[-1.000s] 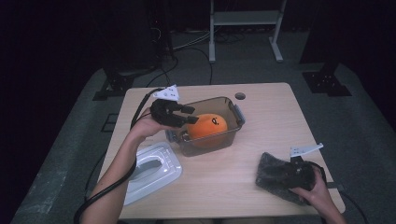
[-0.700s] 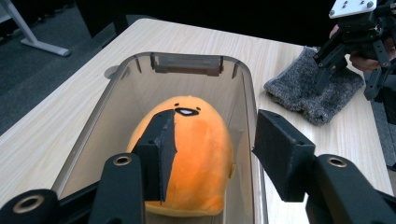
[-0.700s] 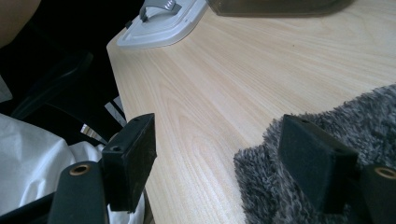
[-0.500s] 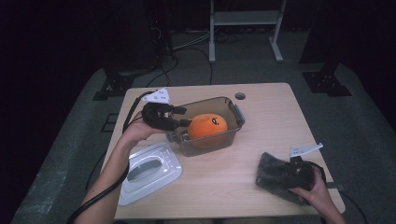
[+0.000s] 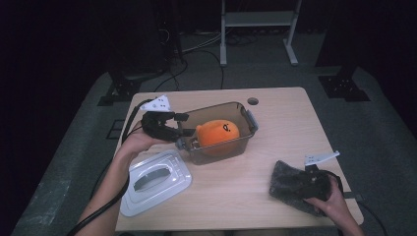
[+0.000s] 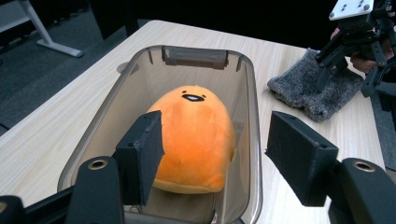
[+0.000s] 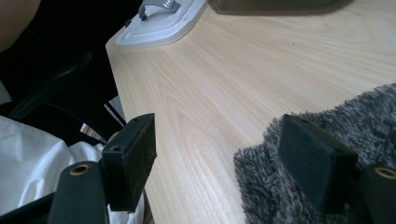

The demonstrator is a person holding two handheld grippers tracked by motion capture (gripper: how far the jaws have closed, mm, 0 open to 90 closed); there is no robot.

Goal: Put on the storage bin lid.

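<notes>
Two grippers work at a pale wooden desk (image 5: pixel 275 123). The left gripper (image 5: pixel 179 128) sits at the near-left end of a clear smoky plastic container (image 5: pixel 246 123), level with its rim. Its fingers (image 6: pixel 142 156) have just been opening and now stand spread; in the left gripper view one finger hangs inside the container just beside an orange plush toy (image 6: pixel 194 135), the other outside the container's wall, and neither presses on the toy. The toy lies on the container's floor, roughly in the middle, with its small face towards the far end, where a grey latch (image 6: pixel 195 56) sits on the rim. The container stands near the middle of the desk.

A white lid (image 5: pixel 156 179) with a grey handle lies flat on the desk near the person's left forearm, apart from the container. The right gripper (image 5: pixel 306 183) rests at the near-right corner of the desk over a grey fuzzy cloth (image 5: pixel 285 182). Its fingers (image 7: pixel 315 161) are spread: one lies on the edge of the cloth, the other hangs past the desk's edge, and nothing is pinched between them.
</notes>
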